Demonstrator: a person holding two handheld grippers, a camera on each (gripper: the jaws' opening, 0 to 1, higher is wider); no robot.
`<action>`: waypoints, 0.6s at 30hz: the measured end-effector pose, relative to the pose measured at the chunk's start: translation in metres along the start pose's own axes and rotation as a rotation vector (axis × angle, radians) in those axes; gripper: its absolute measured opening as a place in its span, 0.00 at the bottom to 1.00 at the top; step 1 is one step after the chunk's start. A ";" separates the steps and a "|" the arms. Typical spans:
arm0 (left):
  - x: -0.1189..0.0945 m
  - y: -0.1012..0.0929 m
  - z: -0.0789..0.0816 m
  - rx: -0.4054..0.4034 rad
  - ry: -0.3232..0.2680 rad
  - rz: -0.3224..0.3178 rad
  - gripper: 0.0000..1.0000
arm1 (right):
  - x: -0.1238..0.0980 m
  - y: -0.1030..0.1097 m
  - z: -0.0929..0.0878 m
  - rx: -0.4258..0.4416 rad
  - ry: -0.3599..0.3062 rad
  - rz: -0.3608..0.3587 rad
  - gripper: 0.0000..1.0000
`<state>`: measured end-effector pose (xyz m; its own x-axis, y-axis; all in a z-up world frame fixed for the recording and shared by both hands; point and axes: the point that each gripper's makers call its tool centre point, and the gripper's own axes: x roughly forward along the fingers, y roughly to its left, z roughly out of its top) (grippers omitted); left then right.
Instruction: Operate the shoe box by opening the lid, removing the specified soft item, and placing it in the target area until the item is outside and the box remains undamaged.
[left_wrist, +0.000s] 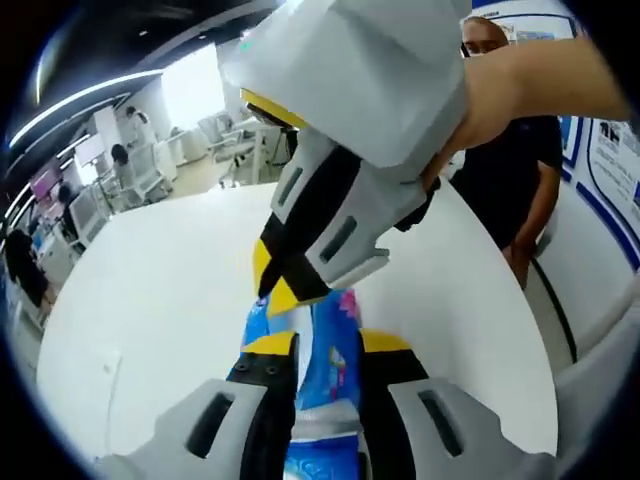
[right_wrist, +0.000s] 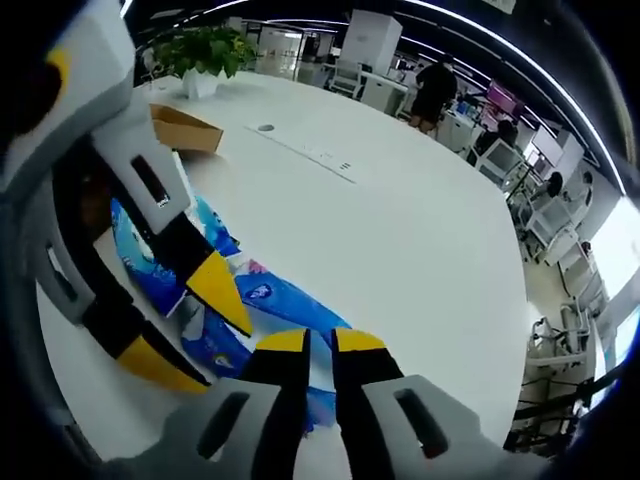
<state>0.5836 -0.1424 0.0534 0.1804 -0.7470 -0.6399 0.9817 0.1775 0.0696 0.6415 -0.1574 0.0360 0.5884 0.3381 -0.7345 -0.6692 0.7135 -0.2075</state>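
A soft blue printed pack (left_wrist: 330, 375) is held above the white round table (left_wrist: 150, 300). My left gripper (left_wrist: 328, 345) is shut on it, with its yellow-tipped jaws pressing both sides. My right gripper (left_wrist: 275, 285), held by a hand (left_wrist: 510, 90), reaches in from the upper right and pinches the pack's far end. In the right gripper view, my right gripper (right_wrist: 320, 342) has its jaws nearly together on the edge of the pack (right_wrist: 285, 305). My left gripper (right_wrist: 185, 325) grips it from the left. A brown cardboard box (right_wrist: 185, 128) sits on the table (right_wrist: 400, 220) behind the left gripper.
A potted plant (right_wrist: 205, 45) stands at the table's far edge past the box. A person in dark clothes (left_wrist: 520, 170) stands close to the table's rim. Office desks and chairs (left_wrist: 150, 170) surround the table.
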 end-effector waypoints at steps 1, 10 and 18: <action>-0.004 0.000 0.001 0.000 -0.004 0.002 0.24 | -0.002 0.001 0.001 0.000 -0.006 0.000 0.09; -0.041 0.005 0.020 -0.053 -0.090 0.028 0.35 | -0.016 0.009 0.013 0.007 -0.054 0.001 0.15; -0.087 0.011 0.026 -0.118 -0.152 0.058 0.46 | -0.037 0.024 0.031 0.016 -0.102 0.005 0.25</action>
<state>0.5805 -0.0917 0.1301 0.2526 -0.8198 -0.5139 0.9569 0.2903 0.0073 0.6175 -0.1339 0.0781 0.6291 0.4017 -0.6655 -0.6651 0.7213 -0.1933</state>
